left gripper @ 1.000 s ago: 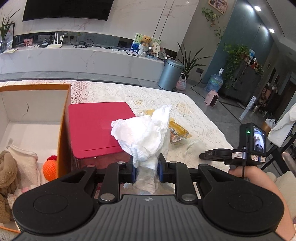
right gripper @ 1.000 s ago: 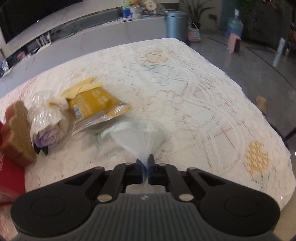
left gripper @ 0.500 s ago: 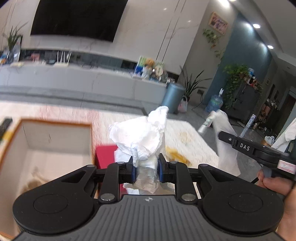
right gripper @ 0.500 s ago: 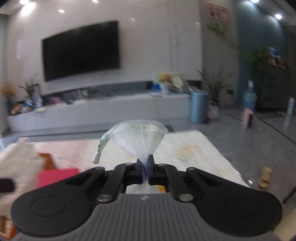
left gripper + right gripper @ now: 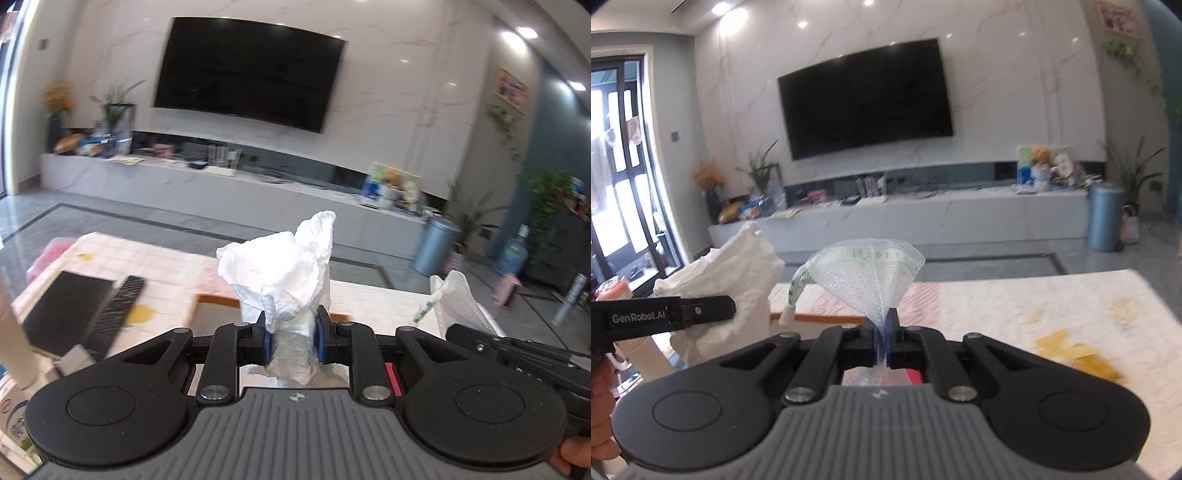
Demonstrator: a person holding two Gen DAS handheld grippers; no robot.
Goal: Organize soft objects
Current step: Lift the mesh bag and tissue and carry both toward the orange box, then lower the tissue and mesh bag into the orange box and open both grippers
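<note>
Raising both higher | left tool [image 5: 291, 341] gripping tissue [image 5: 284, 269] | right tool [image 5: 882, 341] pinching mesh bag [image 5: 866, 273]

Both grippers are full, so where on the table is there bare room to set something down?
Bare tablecloth lies right of the mesh pouch, behind the yellow packet. The left end is crowded: black tablet, remote, orange-rimmed box.

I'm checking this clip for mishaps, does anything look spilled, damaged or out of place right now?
Nothing looks spilled or broken. The left claw grips a crumpled white cloth and the right claw pinches a thin mesh bag, both lifted above the table. Motion blur hides finer detail.
</note>
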